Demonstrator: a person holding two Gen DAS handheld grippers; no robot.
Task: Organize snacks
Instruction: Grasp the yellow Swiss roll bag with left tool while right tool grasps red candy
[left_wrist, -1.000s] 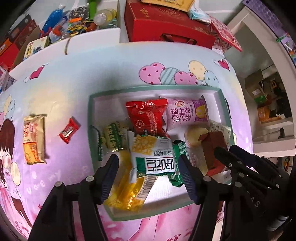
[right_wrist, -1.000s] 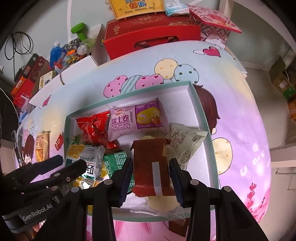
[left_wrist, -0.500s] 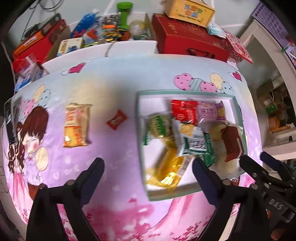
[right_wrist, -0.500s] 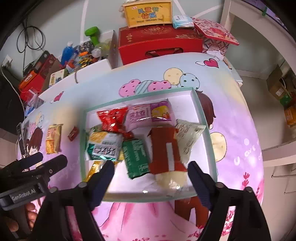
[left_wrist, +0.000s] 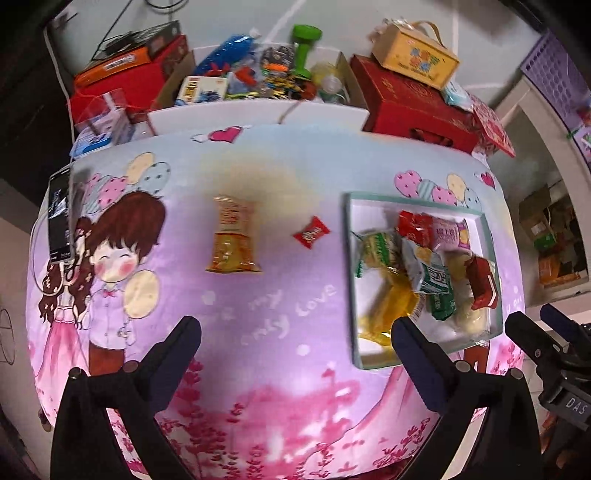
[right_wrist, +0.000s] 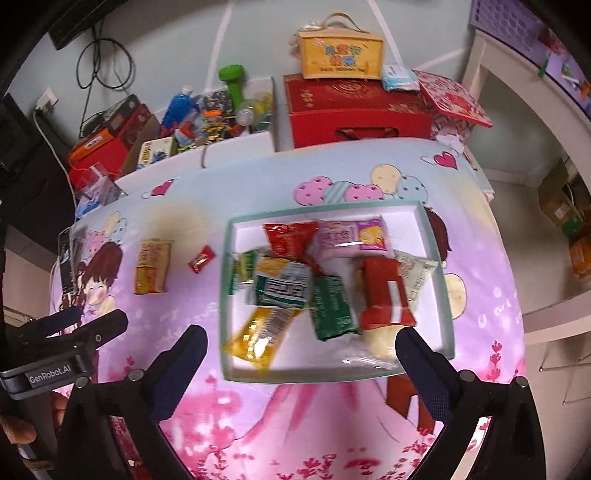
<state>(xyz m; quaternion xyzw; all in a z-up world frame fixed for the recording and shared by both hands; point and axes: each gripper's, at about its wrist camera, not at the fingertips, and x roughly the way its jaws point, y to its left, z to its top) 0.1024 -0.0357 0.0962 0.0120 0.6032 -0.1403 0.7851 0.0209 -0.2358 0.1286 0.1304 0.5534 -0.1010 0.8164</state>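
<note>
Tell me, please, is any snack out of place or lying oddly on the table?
Yes. Two snacks lie outside the tray, on the cloth to its left: an orange packet and a small red candy. Inside the tray the packets are heaped crookedly over one another. Nothing looks spilled or torn.

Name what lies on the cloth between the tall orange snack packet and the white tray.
A small red candy lies between the orange packet and the tray; both wrist views show it.
</note>
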